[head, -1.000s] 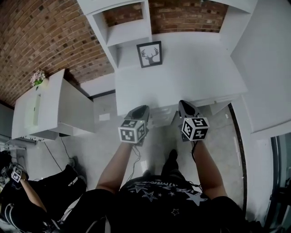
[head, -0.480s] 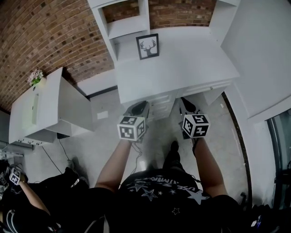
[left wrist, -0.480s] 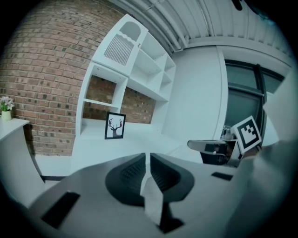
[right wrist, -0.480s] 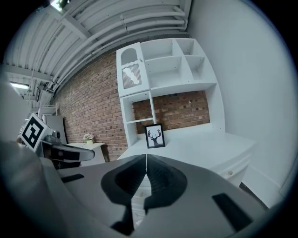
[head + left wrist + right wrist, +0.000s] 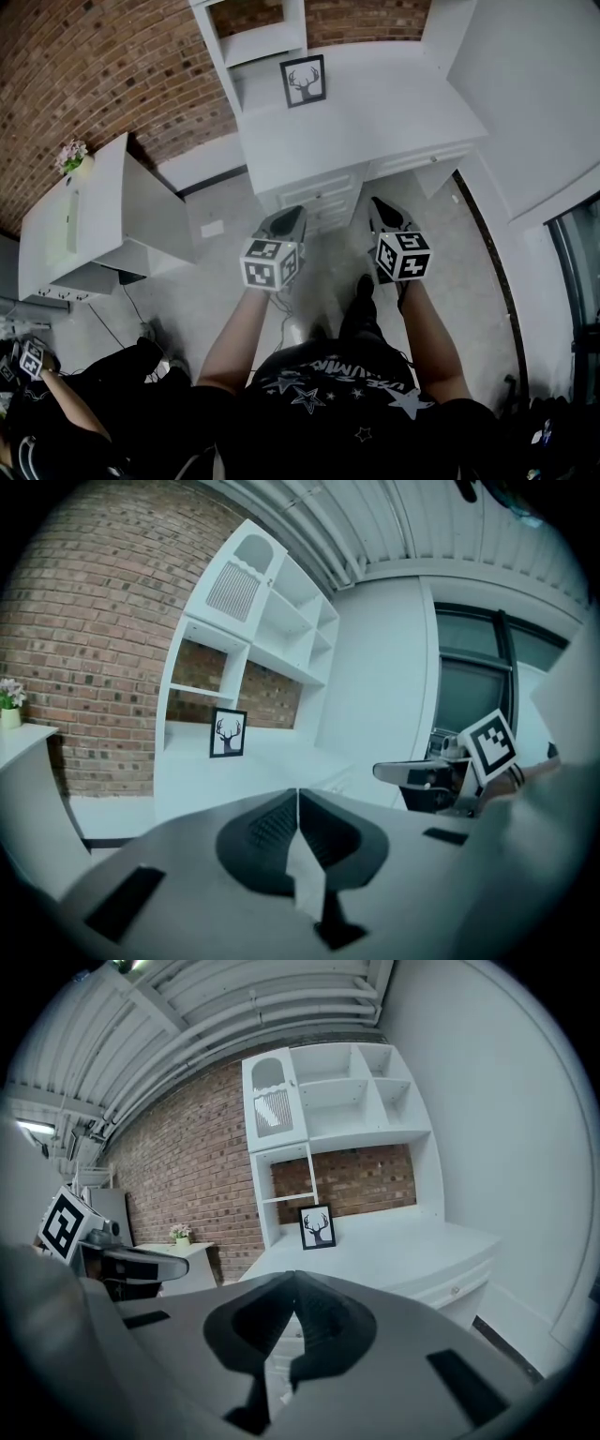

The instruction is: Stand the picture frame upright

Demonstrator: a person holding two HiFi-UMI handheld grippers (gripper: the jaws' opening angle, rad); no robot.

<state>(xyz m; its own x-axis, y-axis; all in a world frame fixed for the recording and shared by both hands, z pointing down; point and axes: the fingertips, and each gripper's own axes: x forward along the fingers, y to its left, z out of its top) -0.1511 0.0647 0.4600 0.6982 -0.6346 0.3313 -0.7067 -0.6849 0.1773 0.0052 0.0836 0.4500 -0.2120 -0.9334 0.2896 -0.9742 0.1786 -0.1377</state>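
- While we hold the head view against the one a second ago, the white desk (image 5: 394,103) and the picture frame (image 5: 304,81) sit higher and smaller, and more floor (image 5: 216,281) shows in front of the desk.
- We see the frame at the back of the desktop, just beside the shelf unit (image 5: 253,42), as before. It is well apart from the left gripper (image 5: 290,214) and the right gripper (image 5: 379,204).
- Turning to the left gripper view, we find the left gripper (image 5: 297,794) with its jaws together and nothing between them. They have just been closing.
- Beyond the jaws the picture frame (image 5: 228,733) stands upright, long axis vertical, with its deer print facing us.
- At the right of this view, the right gripper (image 5: 382,772) is level with ours.
- Last, in the right gripper view, we read the right gripper (image 5: 293,1283) as closed tight and empty.
- The picture frame (image 5: 318,1227) stands in portrait, print toward us, against the brick wall (image 5: 187,1176) side of the desk (image 5: 412,1251). Whether it leans on anything, we cannot tell.
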